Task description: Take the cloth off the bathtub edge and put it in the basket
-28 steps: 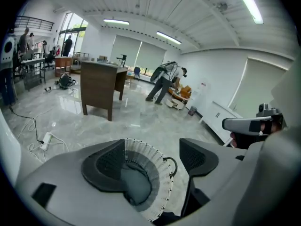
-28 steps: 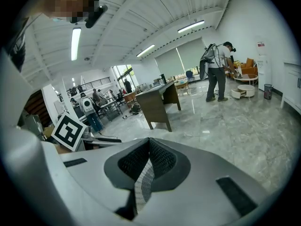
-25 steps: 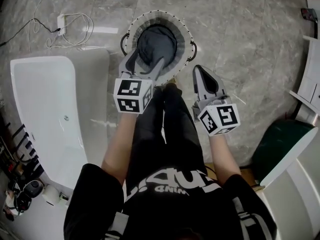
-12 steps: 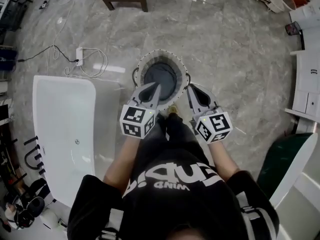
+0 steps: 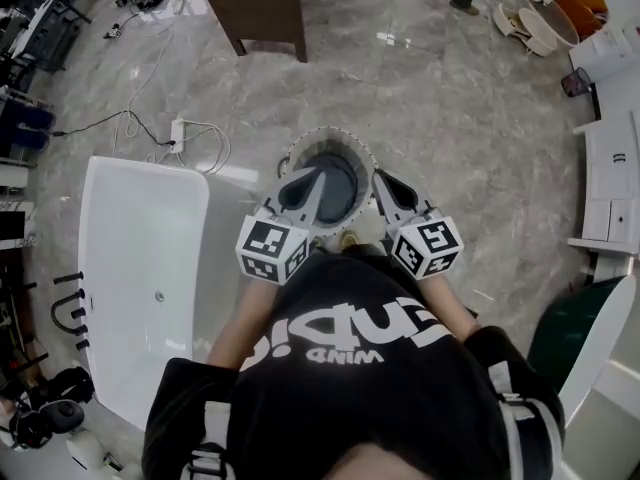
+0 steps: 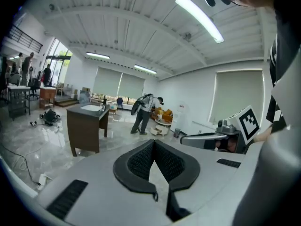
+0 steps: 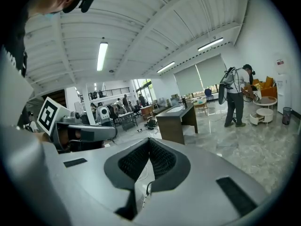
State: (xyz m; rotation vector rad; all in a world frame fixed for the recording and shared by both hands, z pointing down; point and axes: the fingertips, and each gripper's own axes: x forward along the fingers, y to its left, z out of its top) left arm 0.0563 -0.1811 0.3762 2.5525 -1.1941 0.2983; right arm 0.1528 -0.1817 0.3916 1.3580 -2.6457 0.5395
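Grey cloth (image 5: pixel 342 180) lies in the round basket (image 5: pixel 346 140) — left tool (image 5: pixel 318 175) and right tool (image 5: pixel 381 178) both closed, empty.

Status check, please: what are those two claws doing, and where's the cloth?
Left gripper and right gripper: both shut, empty, held near the basket. Cloth inside the basket, off the bathtub. Nothing in the way.

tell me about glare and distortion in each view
Head view: wide-angle, lines bending toward the edges, a small glare patch on the glossy floor, the tub bright white. Left gripper view: fisheye with black corners, the ceiling light blown out. Right gripper view: the same round vignette, its strip light bright but less harsh.
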